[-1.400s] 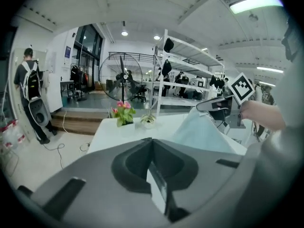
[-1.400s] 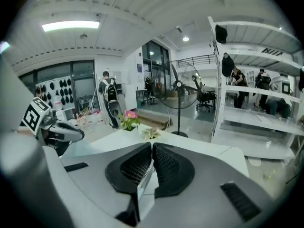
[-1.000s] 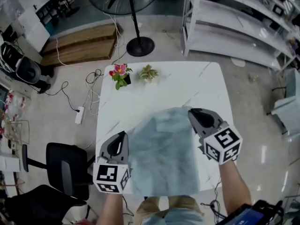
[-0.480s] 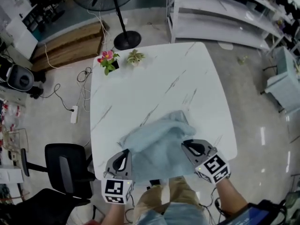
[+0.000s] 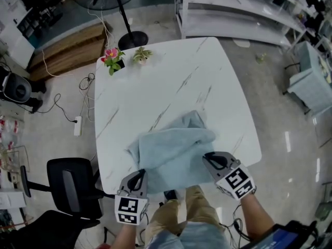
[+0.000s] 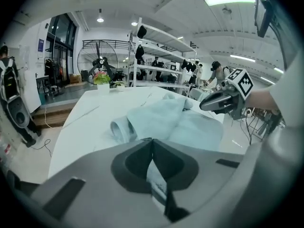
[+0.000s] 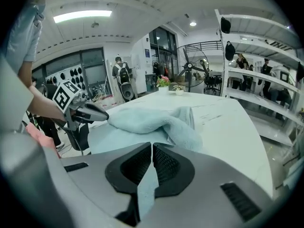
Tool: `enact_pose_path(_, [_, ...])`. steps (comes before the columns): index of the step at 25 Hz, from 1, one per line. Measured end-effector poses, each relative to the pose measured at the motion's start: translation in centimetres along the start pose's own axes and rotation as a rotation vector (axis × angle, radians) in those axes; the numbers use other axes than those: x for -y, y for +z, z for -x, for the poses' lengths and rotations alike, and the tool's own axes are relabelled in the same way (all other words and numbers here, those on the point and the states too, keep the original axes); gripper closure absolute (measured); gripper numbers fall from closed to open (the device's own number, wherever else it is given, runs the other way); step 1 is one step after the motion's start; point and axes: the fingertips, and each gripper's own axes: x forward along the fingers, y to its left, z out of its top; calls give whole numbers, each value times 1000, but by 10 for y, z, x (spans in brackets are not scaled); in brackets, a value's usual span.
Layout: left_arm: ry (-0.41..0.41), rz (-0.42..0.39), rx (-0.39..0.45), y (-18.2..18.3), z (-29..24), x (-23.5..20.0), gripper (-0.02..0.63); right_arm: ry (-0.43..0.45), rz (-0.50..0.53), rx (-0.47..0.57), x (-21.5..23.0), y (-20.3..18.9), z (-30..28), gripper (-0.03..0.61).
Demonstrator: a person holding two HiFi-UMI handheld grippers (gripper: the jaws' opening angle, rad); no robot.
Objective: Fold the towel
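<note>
A light blue towel [image 5: 174, 149] lies bunched and doubled over on the near half of the white marble table [image 5: 171, 82]. My left gripper [image 5: 140, 173] is shut on the towel's near left corner at the table's front edge. My right gripper [image 5: 208, 156] is shut on the near right corner. In the left gripper view a strip of the towel [image 6: 164, 120] runs out of the shut jaws, and the right gripper [image 6: 205, 105] shows beyond it. The right gripper view shows cloth pinched in the jaws, the towel [image 7: 152, 120] humped ahead and the left gripper [image 7: 105, 116] at the left.
Two small potted plants [image 5: 111, 59] [image 5: 141, 55] stand at the table's far left corner. A black chair [image 5: 72, 183] sits left of the table. A fan stand [image 5: 132, 38] and white shelves [image 5: 249, 14] are beyond it. The person's legs are at the front edge.
Both grippers have drawn back and down toward the table's near edge with the towel. The cloth, held up flat before, now lies folded over and bunched on the table.
</note>
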Motion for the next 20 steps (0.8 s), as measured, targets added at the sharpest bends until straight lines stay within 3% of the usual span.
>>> enact_pose_path(3, [6,9,55,18,12,-2,597,-3,-7,9,4,8,6,548])
enact_pose_path(6, [13,5,127,50,20,-10,498,-3,-13,44,9,29,10,548])
enact_pose_path(11, [7,27,187,102,3,-29,437,-1,11,98,25,64,15,548])
enact_pose_path(14, [-16,42,153,111,-26,-41,412,19,12,117,35,77,11,548])
enact_pose_path(20, [-86,59,-8,90,-77,-49,383,52,6,104,59,72,-9,546])
